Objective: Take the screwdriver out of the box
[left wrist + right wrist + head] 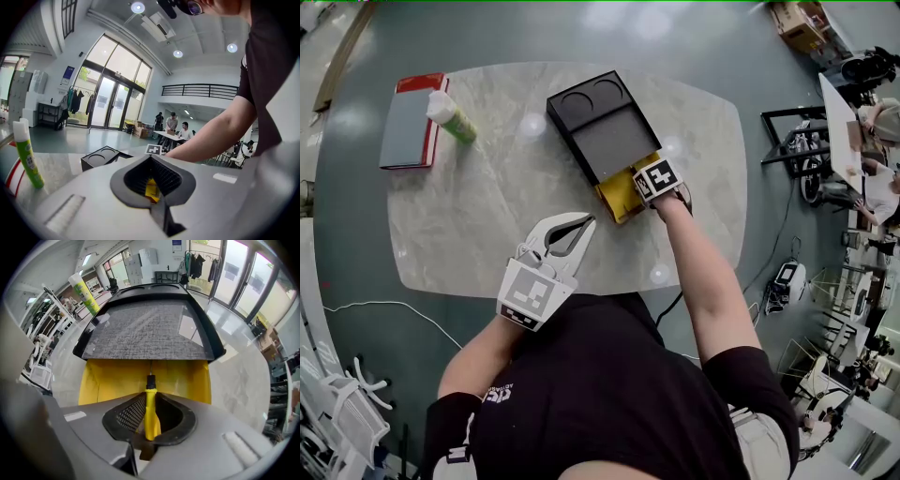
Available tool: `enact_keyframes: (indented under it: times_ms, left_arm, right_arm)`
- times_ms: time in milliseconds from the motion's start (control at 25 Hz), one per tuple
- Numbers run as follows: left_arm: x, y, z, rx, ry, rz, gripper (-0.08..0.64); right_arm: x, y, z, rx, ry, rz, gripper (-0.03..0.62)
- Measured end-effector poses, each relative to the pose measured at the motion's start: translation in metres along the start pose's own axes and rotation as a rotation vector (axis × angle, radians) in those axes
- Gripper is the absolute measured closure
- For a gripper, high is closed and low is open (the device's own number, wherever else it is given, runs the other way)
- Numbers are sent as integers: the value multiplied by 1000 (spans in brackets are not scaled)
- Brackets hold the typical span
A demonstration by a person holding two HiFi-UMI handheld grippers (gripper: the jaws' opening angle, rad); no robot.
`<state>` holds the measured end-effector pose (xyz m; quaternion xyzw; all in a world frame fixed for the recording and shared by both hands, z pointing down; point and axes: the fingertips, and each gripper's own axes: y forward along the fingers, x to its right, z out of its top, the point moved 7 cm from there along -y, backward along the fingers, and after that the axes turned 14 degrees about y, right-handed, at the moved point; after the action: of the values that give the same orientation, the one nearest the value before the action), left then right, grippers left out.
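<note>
My right tongs (150, 401) point straight down over the near end of the box (605, 131), and they are clamped on the screwdriver (150, 413). Its yellow handle sits between the two pads, with the black collar and the thin shaft reaching past the tips toward the yellow tray (112, 378). That tray sticks out of the box's black sleeve on the side toward me. I cannot tell whether the tool's tip rests on the tray floor or hangs just above it. From my head view only the marker cube of these tongs shows, right above the tray, with my forearm running back to me.

My left tongs (578, 225) hover above the near part of the table (487, 216), well apart from the box, aimed roughly at it and tilted a little downward. Their jaws are together at the tips and there is nothing between them; through the hollow behind the tips I see only a bit of the yellow tray far off.

The black sleeve has a grey textured top and two round recesses at its far end. At the table's far left corner a green tube with a white cap (450, 114) stands upright, just beside a flat grey book with a red edge (411, 122)
</note>
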<state>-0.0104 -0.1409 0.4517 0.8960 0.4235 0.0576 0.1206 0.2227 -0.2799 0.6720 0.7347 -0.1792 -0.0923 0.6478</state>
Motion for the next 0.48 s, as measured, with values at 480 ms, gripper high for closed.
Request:
enact_keyframes:
  times_ms: [480]
  left_arm:
    - [-12, -19, 4, 17, 7, 15, 558]
  right_arm:
    - [11, -21, 0, 40, 224, 112, 515]
